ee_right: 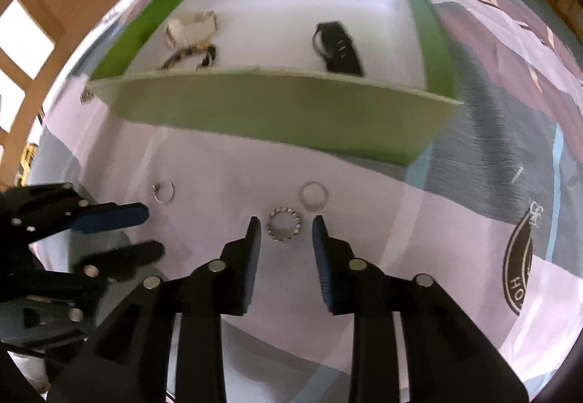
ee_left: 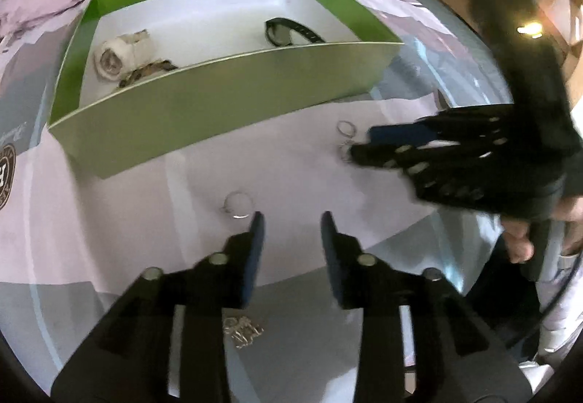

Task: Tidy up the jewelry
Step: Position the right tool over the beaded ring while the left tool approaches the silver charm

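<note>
Right wrist view: the green box [ee_right: 277, 118] sits far, already holding watches. Nearer, the right gripper [ee_right: 286, 231] stands wide around the beaded ring [ee_right: 284, 223]. Best lowered squarely before closing. The left gripper [ee_left: 292, 220] is also wide, empty.

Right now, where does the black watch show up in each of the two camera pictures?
Left wrist view: the black watch is upper centre, in the box's far right part.
Right wrist view: the black watch is upper right of centre, inside the same box.
Shared landmark: the green box holding it.
</note>
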A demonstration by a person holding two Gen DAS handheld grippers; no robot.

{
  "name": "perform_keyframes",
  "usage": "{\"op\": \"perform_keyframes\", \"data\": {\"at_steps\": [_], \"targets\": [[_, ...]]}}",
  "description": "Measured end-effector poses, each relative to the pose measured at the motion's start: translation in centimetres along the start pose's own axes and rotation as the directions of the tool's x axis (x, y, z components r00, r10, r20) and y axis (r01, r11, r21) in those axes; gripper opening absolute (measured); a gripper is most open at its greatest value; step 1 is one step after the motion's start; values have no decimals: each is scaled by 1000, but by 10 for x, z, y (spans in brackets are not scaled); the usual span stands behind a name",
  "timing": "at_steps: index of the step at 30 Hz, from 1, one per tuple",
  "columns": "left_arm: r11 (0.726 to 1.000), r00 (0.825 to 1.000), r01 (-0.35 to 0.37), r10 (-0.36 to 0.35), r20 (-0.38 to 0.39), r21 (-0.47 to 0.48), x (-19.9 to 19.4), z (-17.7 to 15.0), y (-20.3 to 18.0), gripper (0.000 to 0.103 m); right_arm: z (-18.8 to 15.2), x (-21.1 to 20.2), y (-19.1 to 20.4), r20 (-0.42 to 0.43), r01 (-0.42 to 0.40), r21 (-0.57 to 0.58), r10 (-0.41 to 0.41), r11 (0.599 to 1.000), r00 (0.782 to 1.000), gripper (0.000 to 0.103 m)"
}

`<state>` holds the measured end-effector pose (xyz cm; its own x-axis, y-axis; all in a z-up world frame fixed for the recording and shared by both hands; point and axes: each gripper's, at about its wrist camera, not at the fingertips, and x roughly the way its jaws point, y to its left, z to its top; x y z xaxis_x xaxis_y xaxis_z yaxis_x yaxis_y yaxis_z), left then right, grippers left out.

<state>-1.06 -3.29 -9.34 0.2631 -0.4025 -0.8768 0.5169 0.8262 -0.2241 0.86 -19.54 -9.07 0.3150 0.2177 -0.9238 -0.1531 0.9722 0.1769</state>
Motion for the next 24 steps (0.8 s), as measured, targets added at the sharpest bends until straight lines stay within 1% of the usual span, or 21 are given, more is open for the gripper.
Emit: {"op": "perform_keyframes", "data": {"at_steps": [1,3,5,6,7,8,10,12,13,14,16,17,19,21,22,24], "targets": [[1000,1000,-10,10,-3,-3,1,0,0,36,0,-4,-5,9,-3,14,3,1000,1000,30],[999,1000,-24,24,-9,-26,-1,0,7,42,2,-12,-21,30,-9,61,8,998,1000,30],[998,999,-31,29,-30,-48,-6,-2,15,42,2,-13,-27,30,-21,87,19,996,999,30],[999,998,-13,10,-54,-43,-10,-3,18,42,2,-11,-23,23,-26,80,24,996,999,30],[1000,996,12,-13,-86,-15,-14,-6,17,42,1,-10,-20,20,-26,67,25,997,1000,30],[1000,995,13,-12,-100,7,-17,-8,16,42,0,-10,-16,17,-22,50,22,999,1000,30],[998,991,-15,21,-130,53,-22,-17,11,42,0,-7,-11,10,-20,33,20,999,1000,31],[996,985,-31,44,-164,78,-22,-28,11,42,-1,-3,-6,4,-20,30,19,999,1000,33],[995,981,-39,55,-185,92,-19,-32,11,42,0,-1,-4,0,-18,26,18,1000,1000,33],[992,973,-55,79,-215,117,-13,-38,8,42,2,2,-2,-3,-17,23,17,1000,1000,33],[986,962,-85,119,-246,143,-1,-46,7,42,1,3,-1,-10,-15,20,15,1000,1000,33],[985,963,-90,123,-240,145,2,-45,6,39,1,4,-1,-13,-13,19,13,1000,1000,33],[986,969,-91,120,-215,139,-1,-42,6,22,1,6,1,-18,-5,14,6,1000,1000,33],[991,982,-66,86,-168,118,-6,-36,5,21,1,6,0,-17,0,19,0,1000,1000,33],[991,985,-59,77,-152,119,-7,-35,3,21,1,5,-1,-14,4,27,-4,1000,1000,33],[992,995,-30,41,-94,122,-11,-30,-5,21,3,1,-11,10,5,77,-6,997,1000,33]]}}
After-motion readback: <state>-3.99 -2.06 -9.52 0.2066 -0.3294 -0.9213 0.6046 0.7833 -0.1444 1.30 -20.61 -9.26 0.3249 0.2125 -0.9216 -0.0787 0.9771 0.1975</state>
